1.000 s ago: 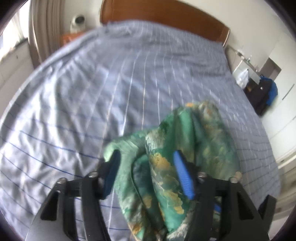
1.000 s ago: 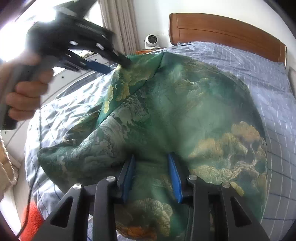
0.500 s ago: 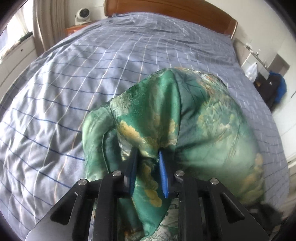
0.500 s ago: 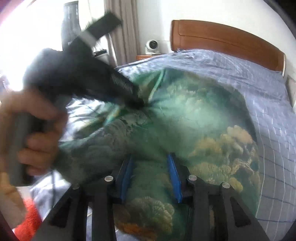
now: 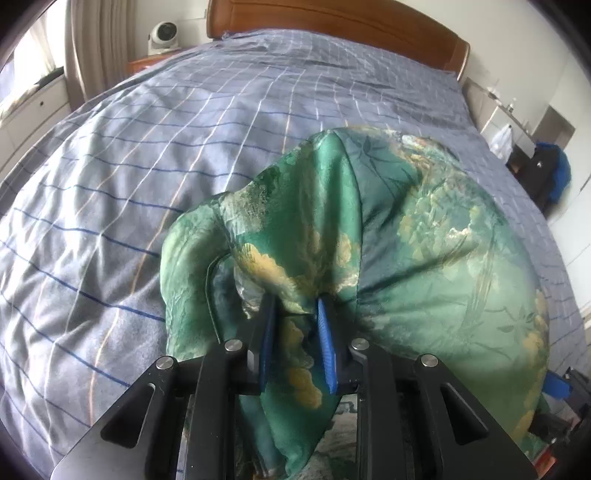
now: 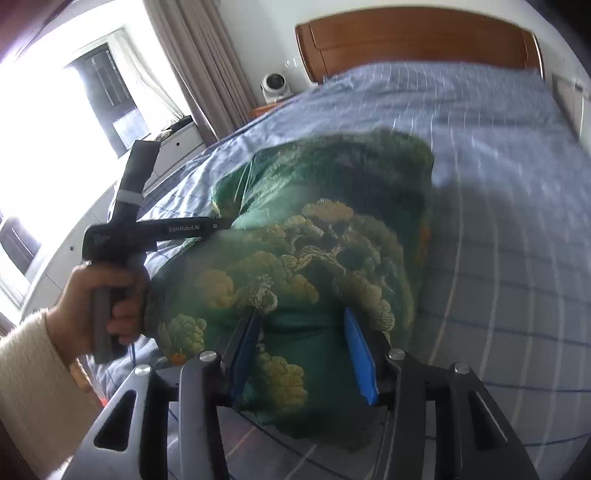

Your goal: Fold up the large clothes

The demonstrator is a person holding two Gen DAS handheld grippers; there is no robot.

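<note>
A large green satin garment [image 5: 424,229] with gold tree print is bunched on the blue checked bed [image 5: 184,155]. My left gripper [image 5: 295,306] is shut on a fold of it near its left edge. In the right wrist view the garment [image 6: 314,240] hangs in front of my right gripper [image 6: 301,314], whose blue fingers [image 6: 356,343] stand apart with cloth between them. The left gripper body [image 6: 147,232] and the hand holding it show at the left, reaching into the cloth.
A wooden headboard [image 5: 332,18] stands at the far end of the bed. A white fan [image 5: 164,33] sits on a nightstand at the far left. White drawers [image 6: 92,221] and a bright window line the left side. Dark bags [image 5: 546,170] stand at the right.
My left gripper closed on a fold of the garment and has pulled it nearer. My right gripper's fingers have spread wider, and the view has swung right.
</note>
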